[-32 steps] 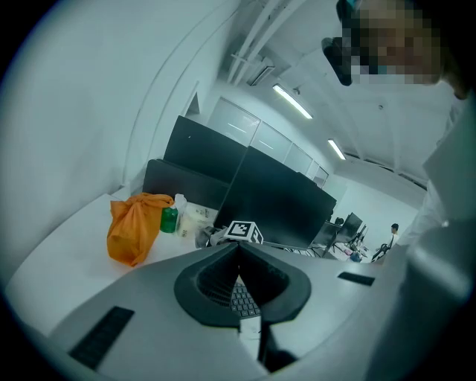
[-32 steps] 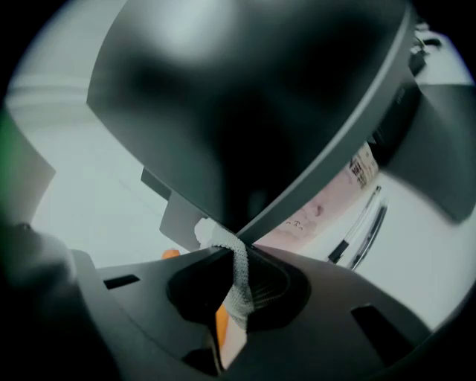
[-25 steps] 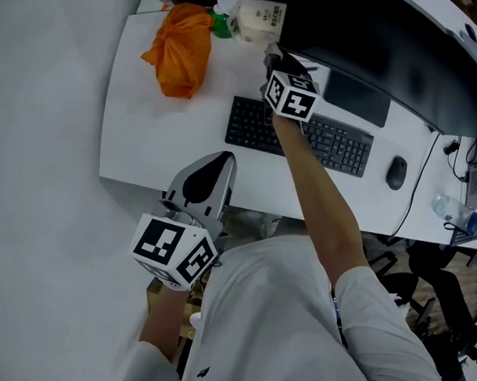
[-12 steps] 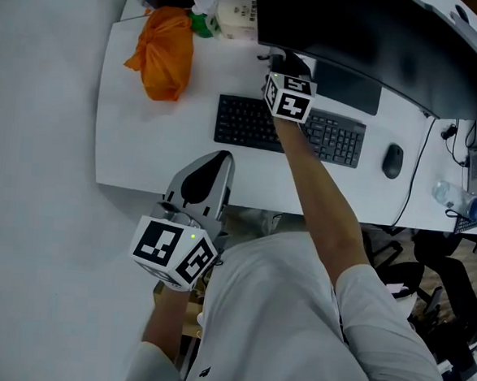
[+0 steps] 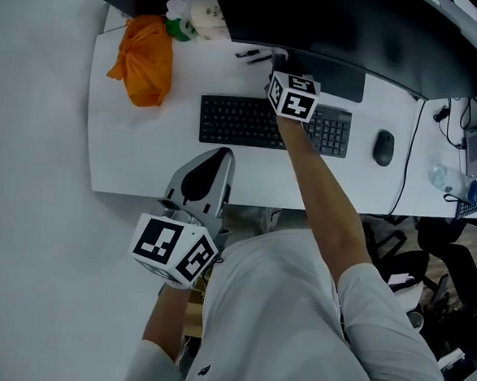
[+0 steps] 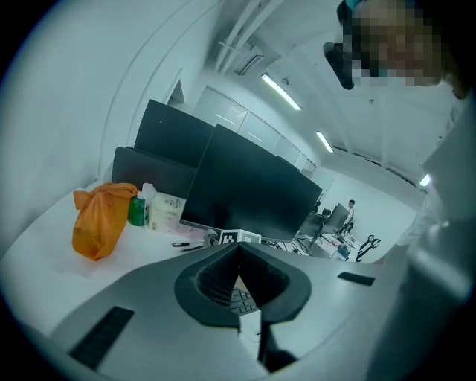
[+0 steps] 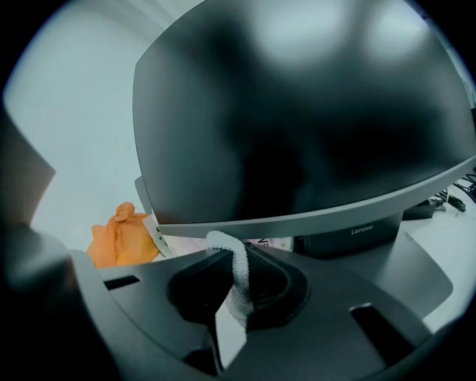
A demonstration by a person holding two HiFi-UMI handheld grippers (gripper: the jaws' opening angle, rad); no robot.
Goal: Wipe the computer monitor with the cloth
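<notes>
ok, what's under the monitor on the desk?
Its stand base, pens, and the right gripper shut on the cloth, just below the monitor's lower edge. The screen covers the desk farther back.

The only word I can read is "Lenovo", in small pale letters on the dark stand [image 7: 335, 239] just under the monitor [image 7: 297, 111]. The carton [image 5: 203, 14] at the back of the worktop [image 5: 143, 154] carries print too small to read.
</notes>
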